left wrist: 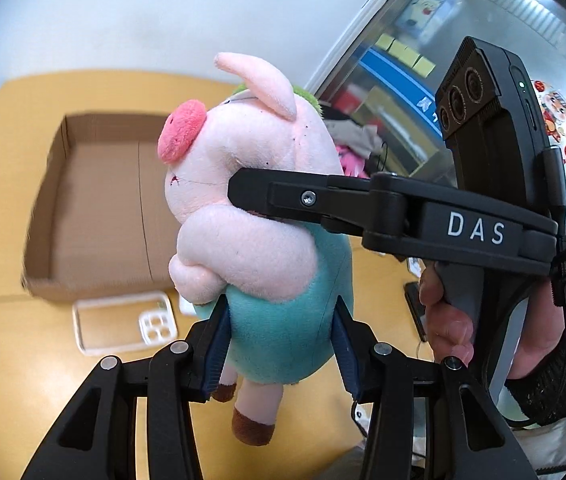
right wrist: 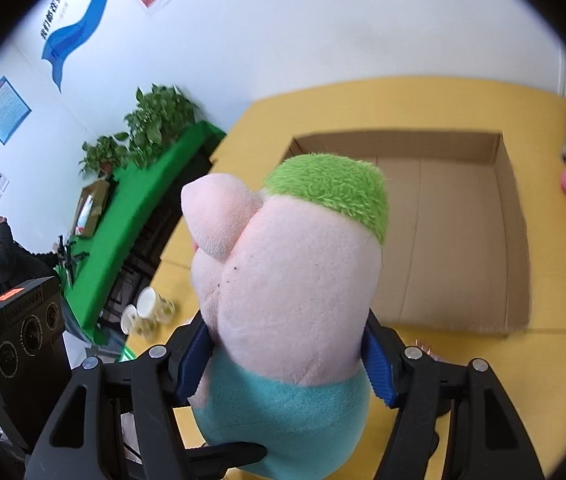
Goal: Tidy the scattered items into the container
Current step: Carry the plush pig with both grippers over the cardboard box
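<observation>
Both grippers, left gripper (left wrist: 281, 344) and right gripper (right wrist: 287, 360), are clenching the plush pig (left wrist: 251, 208), risking tearing if pulling apart above the cardboard box (left wrist: 103, 200) mid-left.

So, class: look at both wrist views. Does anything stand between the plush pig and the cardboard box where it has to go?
Nothing visible does. Both grippers hold the plush pig above the yellow table, and the open cardboard box lies beyond it, with nothing visible inside.

The stuffed pig (left wrist: 259, 216) hung between my fingers (left wrist: 219, 340) above the desk (left wrist: 23, 360). Behind it the cardboard box (left wrist: 95, 196) sat on the desk, a tray (left wrist: 123, 322) just before the box.
</observation>
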